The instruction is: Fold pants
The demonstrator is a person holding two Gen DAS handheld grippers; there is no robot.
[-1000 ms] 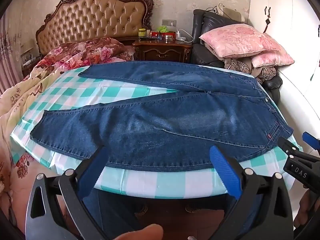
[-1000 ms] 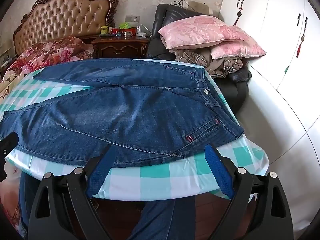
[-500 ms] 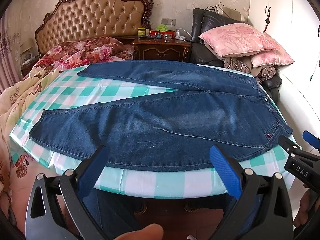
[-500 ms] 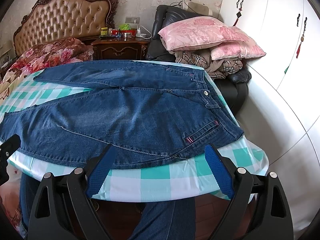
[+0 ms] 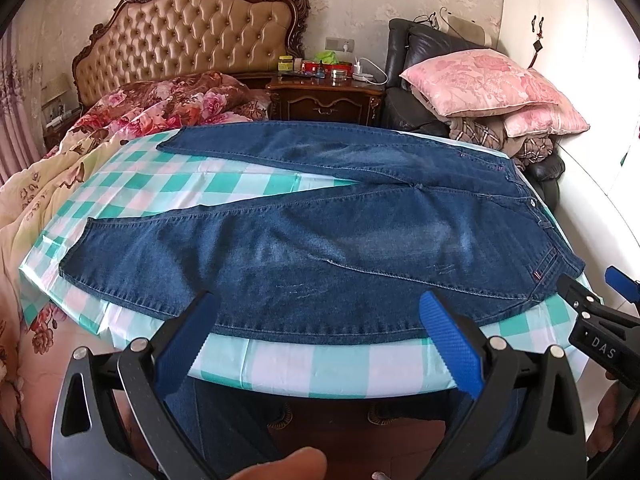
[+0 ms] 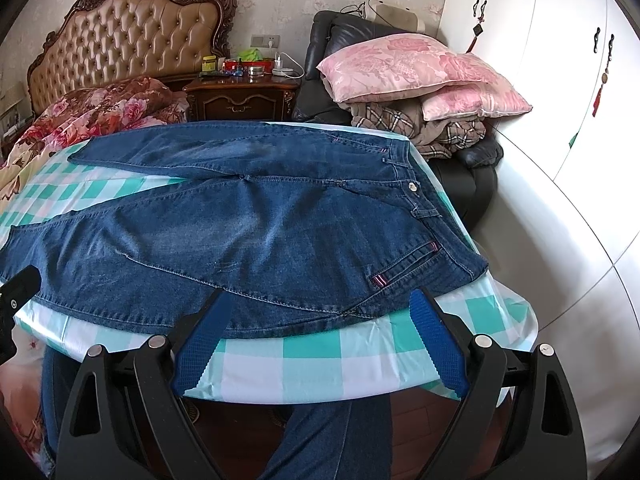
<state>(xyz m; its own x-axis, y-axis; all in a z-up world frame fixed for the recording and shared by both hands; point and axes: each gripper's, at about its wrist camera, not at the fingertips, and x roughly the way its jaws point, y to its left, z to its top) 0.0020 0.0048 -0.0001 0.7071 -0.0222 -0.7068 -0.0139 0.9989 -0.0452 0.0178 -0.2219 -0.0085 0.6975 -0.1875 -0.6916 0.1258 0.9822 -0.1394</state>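
Observation:
Blue jeans (image 5: 320,236) lie flat on a table with a green-and-white checked cloth (image 5: 312,364), legs spread toward the left, waistband at the right. They also show in the right wrist view (image 6: 248,240). My left gripper (image 5: 316,336) is open and empty, just off the near table edge by the near leg. My right gripper (image 6: 316,332) is open and empty, near the front edge below the hip pocket (image 6: 404,268). The right gripper also shows at the right of the left wrist view (image 5: 592,312).
A bed with a floral quilt (image 5: 152,112) and tufted headboard lies behind on the left. A wooden nightstand (image 5: 324,98) and a black armchair piled with pink pillows (image 5: 480,80) stand behind the table. White wardrobe doors (image 6: 560,80) are on the right.
Both grippers have drifted slightly, so the view has shifted a little. The jeans have not moved and both grippers stay open.

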